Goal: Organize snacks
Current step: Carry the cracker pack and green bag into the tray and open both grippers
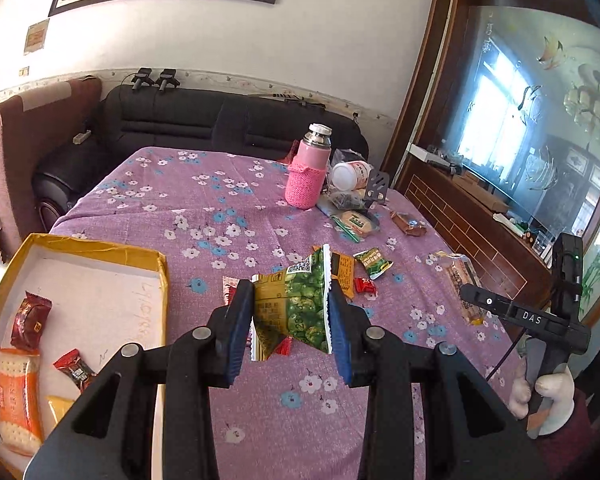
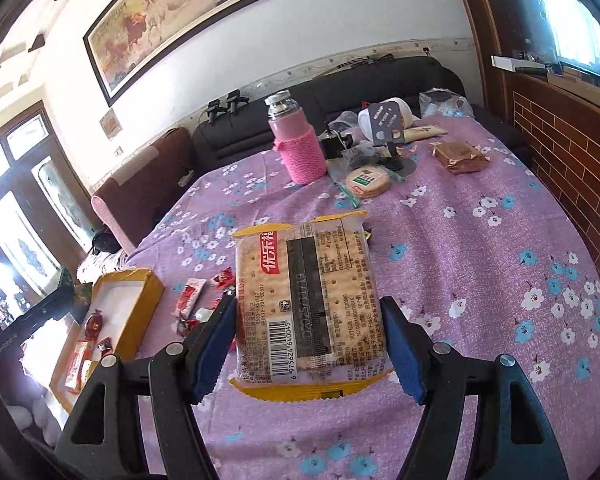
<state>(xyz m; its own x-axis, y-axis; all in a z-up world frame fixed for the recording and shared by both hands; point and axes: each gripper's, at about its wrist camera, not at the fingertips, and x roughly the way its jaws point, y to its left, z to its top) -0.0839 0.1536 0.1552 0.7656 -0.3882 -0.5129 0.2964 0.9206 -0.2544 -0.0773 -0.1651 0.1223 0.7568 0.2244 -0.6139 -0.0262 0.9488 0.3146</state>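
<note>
My left gripper [image 1: 290, 312] is shut on a green pea snack packet [image 1: 300, 304] and holds it above the purple floral tablecloth [image 1: 228, 200]. My right gripper [image 2: 310, 340] is shut on a yellow-edged cracker packet [image 2: 308, 296], held above the cloth. A yellow cardboard box [image 1: 100, 248] lies at the left with an orange cracker pack [image 1: 18, 396] and red candies [image 1: 30, 320] inside; it also shows in the right wrist view [image 2: 148, 284]. Loose small snacks [image 1: 370, 264] lie beyond the left gripper, and red candies [image 2: 190, 296] lie near the box.
A pink flask [image 1: 308, 168] in a knitted sleeve stands at the far side, with a round biscuit pack [image 1: 356, 222], a white jar [image 1: 350, 174] and a brown packet [image 2: 460, 156] nearby. A dark sofa [image 1: 180, 116] lies behind the table. A brick-pattern cabinet [image 1: 460, 216] is at the right.
</note>
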